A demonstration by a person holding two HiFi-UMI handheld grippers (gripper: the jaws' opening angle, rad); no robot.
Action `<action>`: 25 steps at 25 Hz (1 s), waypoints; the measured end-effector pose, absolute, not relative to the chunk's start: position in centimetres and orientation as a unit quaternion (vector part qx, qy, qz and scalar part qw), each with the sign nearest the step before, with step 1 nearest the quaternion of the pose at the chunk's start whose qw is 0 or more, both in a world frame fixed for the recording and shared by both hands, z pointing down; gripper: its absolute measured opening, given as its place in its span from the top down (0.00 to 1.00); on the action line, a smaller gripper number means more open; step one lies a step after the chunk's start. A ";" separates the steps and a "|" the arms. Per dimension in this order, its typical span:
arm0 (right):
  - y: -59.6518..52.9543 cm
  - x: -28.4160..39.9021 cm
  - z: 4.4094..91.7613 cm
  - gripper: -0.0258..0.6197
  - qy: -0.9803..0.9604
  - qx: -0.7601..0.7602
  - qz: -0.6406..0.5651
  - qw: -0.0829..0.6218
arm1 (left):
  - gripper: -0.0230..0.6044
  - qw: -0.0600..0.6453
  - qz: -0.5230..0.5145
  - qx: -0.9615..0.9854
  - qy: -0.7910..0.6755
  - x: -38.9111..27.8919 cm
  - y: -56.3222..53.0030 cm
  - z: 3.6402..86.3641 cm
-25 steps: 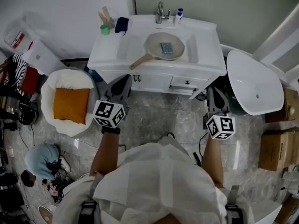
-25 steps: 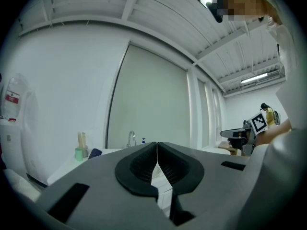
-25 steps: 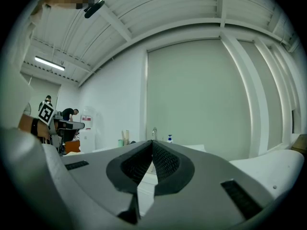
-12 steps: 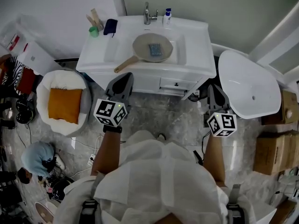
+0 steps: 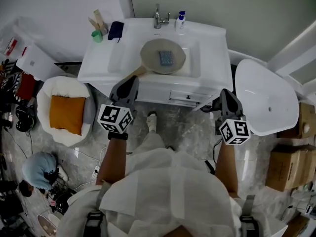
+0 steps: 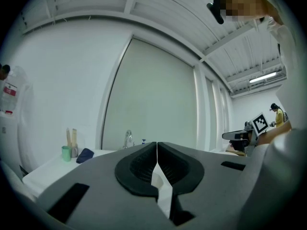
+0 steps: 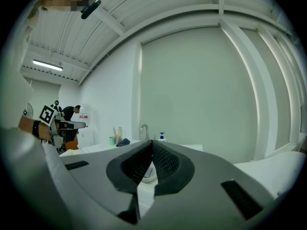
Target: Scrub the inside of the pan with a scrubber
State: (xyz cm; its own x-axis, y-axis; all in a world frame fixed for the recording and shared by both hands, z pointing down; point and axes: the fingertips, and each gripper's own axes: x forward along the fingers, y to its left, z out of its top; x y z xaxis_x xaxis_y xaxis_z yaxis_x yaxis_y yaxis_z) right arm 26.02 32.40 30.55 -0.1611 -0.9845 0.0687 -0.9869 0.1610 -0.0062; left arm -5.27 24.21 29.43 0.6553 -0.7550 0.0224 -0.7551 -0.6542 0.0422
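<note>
Well ahead of fingers (image 5: 126, 89): pan (image 5: 150, 54), scrubber (image 5: 166, 58)

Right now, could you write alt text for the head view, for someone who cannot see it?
Seen from above, a person holds the left gripper and right gripper, both shut and empty, short of a white sink counter. A pan lies in the basin with a blue scrubber inside it.

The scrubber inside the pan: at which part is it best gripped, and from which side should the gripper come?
Probably from straight above, closing on two opposite edges of the scrubber. It lies flat in the middle of the pan, whose raised rim would hinder a sideways approach.
</note>
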 end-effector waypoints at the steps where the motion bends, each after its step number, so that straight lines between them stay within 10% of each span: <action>1: 31.1 26.2 30.6 0.95 -0.760 0.649 0.026 0.024 | 0.94 0.023 0.003 0.910 -0.413 -5.2 22.8 29.6; 25: 2.1 20.6 31.4 0.95 -0.751 0.657 0.044 0.044 | 0.94 0.012 0.018 0.916 -0.400 -10.7 -6.7 29.2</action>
State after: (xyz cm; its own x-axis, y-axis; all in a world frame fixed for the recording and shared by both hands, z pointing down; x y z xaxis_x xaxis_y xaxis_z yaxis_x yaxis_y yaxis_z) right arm 20.61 2.10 31.37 -0.1330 -0.9833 0.1244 -0.9911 0.1329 -0.0086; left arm -10.71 -6.68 29.18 0.6800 -0.7319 0.0433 -0.7328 -0.6804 0.0068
